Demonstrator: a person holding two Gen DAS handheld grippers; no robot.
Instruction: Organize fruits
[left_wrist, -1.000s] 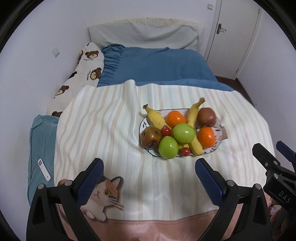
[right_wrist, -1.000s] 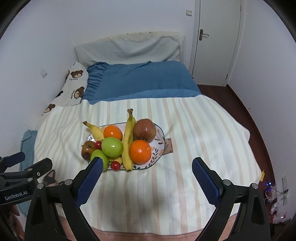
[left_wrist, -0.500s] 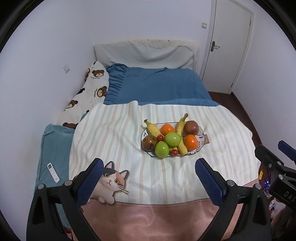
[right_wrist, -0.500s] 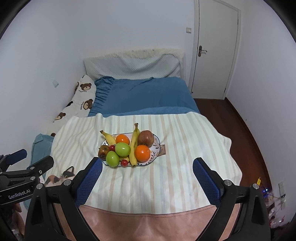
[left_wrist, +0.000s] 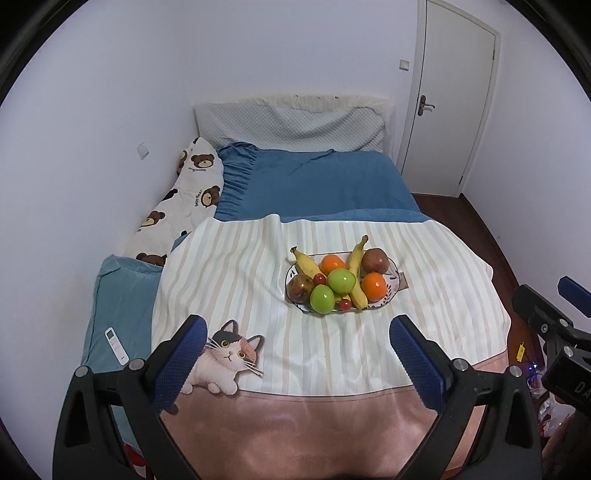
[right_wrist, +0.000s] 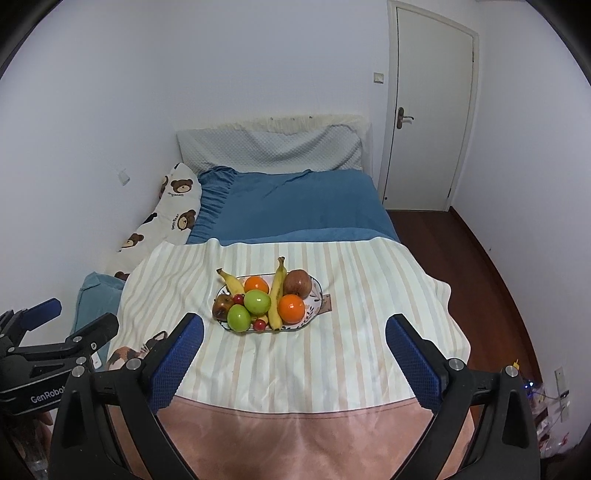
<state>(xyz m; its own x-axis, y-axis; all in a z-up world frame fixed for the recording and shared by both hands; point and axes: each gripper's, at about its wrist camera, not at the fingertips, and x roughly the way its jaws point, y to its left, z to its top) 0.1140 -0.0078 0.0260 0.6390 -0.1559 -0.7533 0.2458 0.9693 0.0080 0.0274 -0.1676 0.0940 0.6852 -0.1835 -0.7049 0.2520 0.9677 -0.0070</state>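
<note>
Both tools hang well back from the bed, the left tool (left_wrist: 297, 354) and right tool (right_wrist: 293, 350) spread wide and holding nothing. The fruits sit heaped on the oval plate (right_wrist: 316, 286) mid-cloth, looking already gathered.

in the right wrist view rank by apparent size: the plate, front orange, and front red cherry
1. White oval patterned plate
2. Round orange nearest the camera
3. Small red cherry at the plate's front edge
</note>
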